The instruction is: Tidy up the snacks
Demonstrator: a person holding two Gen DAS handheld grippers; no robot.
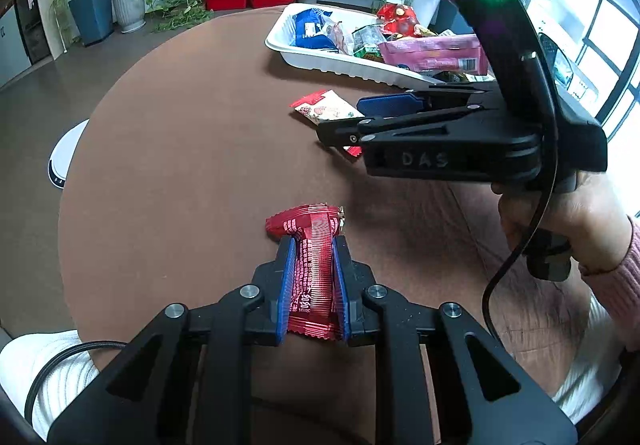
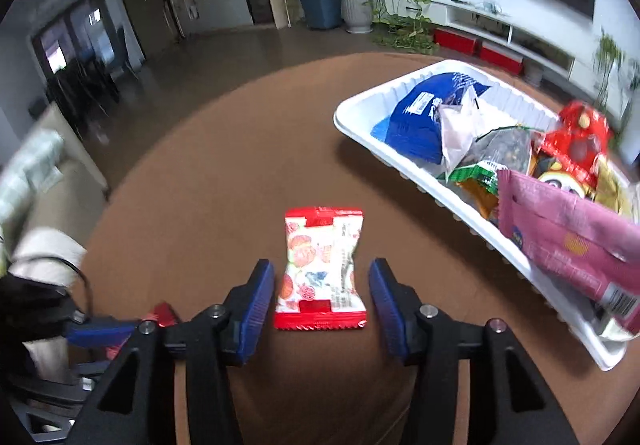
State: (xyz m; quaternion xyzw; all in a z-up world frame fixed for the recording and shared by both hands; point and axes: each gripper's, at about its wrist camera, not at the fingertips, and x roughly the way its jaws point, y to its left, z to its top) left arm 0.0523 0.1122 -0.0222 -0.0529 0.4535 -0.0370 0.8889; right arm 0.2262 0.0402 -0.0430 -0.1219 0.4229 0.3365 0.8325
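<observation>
Red snack packet (image 1: 312, 277) in left tool (image 1: 314, 245)

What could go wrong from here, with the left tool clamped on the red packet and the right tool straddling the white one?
1. The left tool squeezes the red packet hard enough to crumple it; the contents may get crushed.
2. The right tool is open around the white-and-red packet, which lies flat; closing may pinch only an edge.
3. The white tray is heaped, so the overhanging pink pack could slide out.

Round brown table (image 2: 208, 181) carries white tray (image 2: 400, 161), white-and-red packet (image 2: 320, 265).
</observation>
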